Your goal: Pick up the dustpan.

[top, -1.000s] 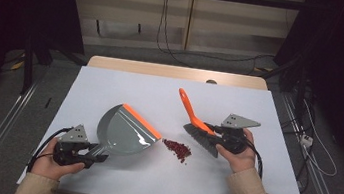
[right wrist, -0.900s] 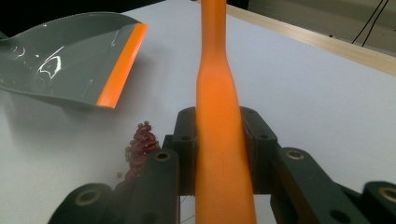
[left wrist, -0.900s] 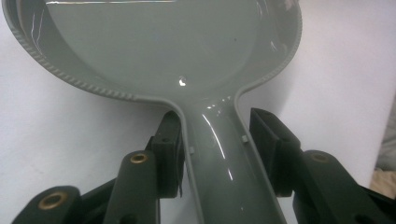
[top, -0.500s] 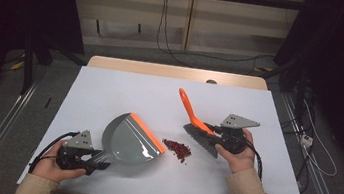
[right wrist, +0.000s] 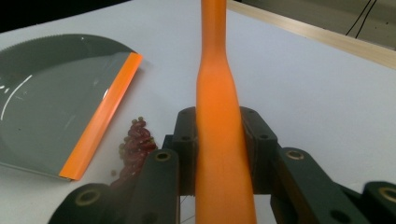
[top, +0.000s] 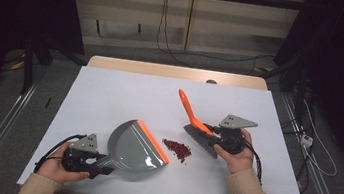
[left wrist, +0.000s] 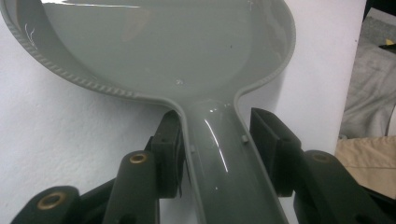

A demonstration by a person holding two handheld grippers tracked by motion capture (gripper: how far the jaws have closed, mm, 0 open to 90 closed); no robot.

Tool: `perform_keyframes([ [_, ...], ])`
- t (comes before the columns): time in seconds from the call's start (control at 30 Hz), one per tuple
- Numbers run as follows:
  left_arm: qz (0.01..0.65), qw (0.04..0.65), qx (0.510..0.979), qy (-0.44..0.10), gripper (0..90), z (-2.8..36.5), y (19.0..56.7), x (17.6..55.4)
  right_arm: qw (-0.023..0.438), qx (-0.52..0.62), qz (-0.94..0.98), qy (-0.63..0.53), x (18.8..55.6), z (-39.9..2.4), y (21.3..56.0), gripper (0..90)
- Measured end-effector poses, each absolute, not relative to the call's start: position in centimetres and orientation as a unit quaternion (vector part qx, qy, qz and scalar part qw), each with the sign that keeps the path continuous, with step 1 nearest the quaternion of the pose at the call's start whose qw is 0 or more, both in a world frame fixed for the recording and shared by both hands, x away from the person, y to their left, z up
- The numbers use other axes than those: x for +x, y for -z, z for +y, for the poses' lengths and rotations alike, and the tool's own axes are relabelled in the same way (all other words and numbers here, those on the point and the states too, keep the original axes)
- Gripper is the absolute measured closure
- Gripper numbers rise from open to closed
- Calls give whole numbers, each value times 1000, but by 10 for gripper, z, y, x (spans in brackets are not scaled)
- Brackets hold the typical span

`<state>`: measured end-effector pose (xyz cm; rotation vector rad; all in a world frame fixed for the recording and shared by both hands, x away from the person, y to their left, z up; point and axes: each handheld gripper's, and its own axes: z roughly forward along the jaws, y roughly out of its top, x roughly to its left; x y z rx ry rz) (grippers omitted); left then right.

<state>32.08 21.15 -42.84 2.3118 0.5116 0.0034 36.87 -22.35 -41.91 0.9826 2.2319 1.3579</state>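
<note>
A grey dustpan [top: 133,147] with an orange lip lies flat on the white table [top: 120,95], near the front left. My left gripper [top: 103,166] is shut on its handle [left wrist: 219,154], and the pads [left wrist: 168,144] press both sides. A small pile of red beans [top: 176,149] lies just right of the lip. My right gripper [top: 213,132] is shut on the orange handle [right wrist: 217,93] of a brush [top: 196,125]; its dark bristles [top: 202,140] rest on the table right of the beans [right wrist: 135,140]. The right gripper view also shows the dustpan [right wrist: 46,93].
A wooden strip [top: 178,72] runs along the table's far edge. Cables hang down the wall beyond it, and metal rails run along the floor on both sides. Bare tabletop stretches behind the dustpan and the brush.
My left gripper has slid the dustpan toward the near edge and to the right, bringing its orange lip closer to the beans. The right gripper and brush have stayed still.
</note>
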Motion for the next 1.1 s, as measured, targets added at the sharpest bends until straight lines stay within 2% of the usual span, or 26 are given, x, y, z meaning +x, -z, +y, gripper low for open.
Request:
perform_keyframes([
  [0.33,177,383,906,40,568,199,434,321,169,347,792,-473,371,-214,424,710],
  [0.5,170,375,911,31,562,197,436,323,174,356,789,-469,372,-215,425,710],
  [0.63,186,378,907,19,473,198,435,323,186,362,792,-455,371,-213,428,710],
  [0.77,190,379,905,12,460,200,433,322,198,364,793,-446,370,-208,429,709],
  [0.97,186,372,909,-1,492,196,433,319,212,362,795,-438,368,-205,429,708],
  [1.1,188,374,908,-19,578,199,430,319,209,365,793,-441,368,-207,430,708],
])
